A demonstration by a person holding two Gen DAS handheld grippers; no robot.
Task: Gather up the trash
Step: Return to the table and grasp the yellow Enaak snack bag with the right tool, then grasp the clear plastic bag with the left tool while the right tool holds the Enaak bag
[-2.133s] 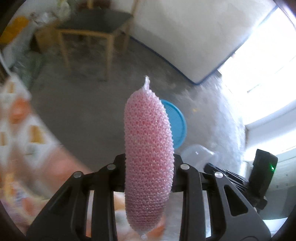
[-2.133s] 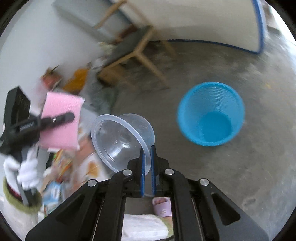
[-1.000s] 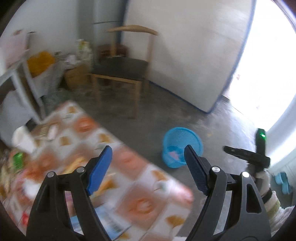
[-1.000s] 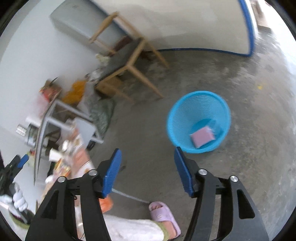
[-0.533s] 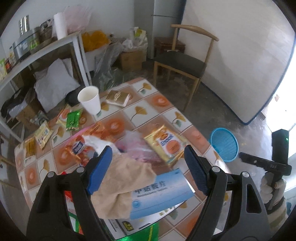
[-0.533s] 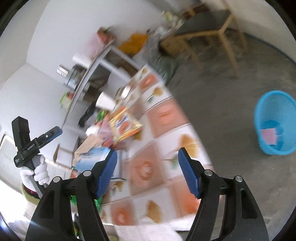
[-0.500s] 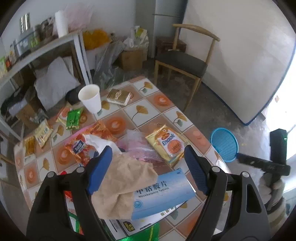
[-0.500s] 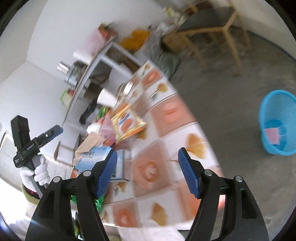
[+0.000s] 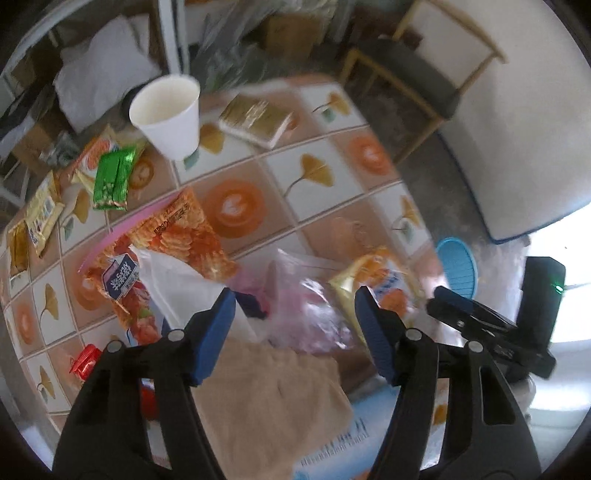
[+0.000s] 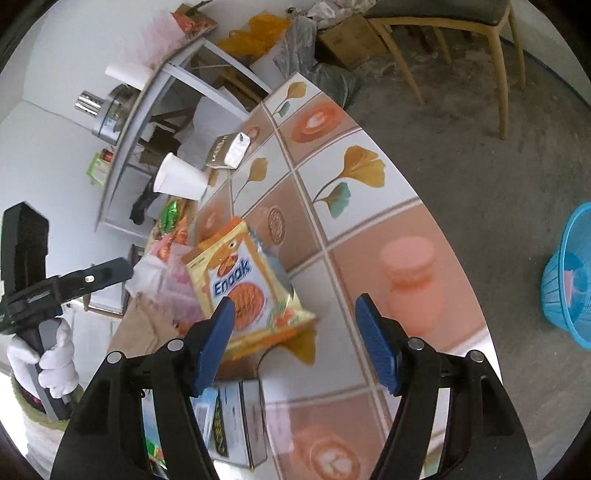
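My left gripper [image 9: 295, 328] is open and empty, low over a clear pink plastic bag [image 9: 295, 310] and a tan paper bag [image 9: 273, 402] on the patterned table [image 9: 314, 170]. My right gripper [image 10: 293, 332] is open and empty, just above a yellow Enaak snack packet [image 10: 243, 288]. The blue trash basket [image 10: 570, 280] stands on the floor right of the table, with a pink item inside. An orange chip bag [image 9: 177, 236], a white paper cup [image 9: 168, 114], a green wrapper [image 9: 110, 177] and a gold box [image 9: 255, 118] lie farther back.
A wooden chair [image 10: 461, 33] stands on the concrete floor beyond the table. A metal shelf [image 10: 147, 96] with clutter is at the back left. Small boxes [image 10: 236, 424] lie at the table's near edge. The table's right edge drops off toward the basket.
Both grippers let go of the pink sponge and clear cup at the basket, swung back over the table, and have dropped closer to the trash pile.
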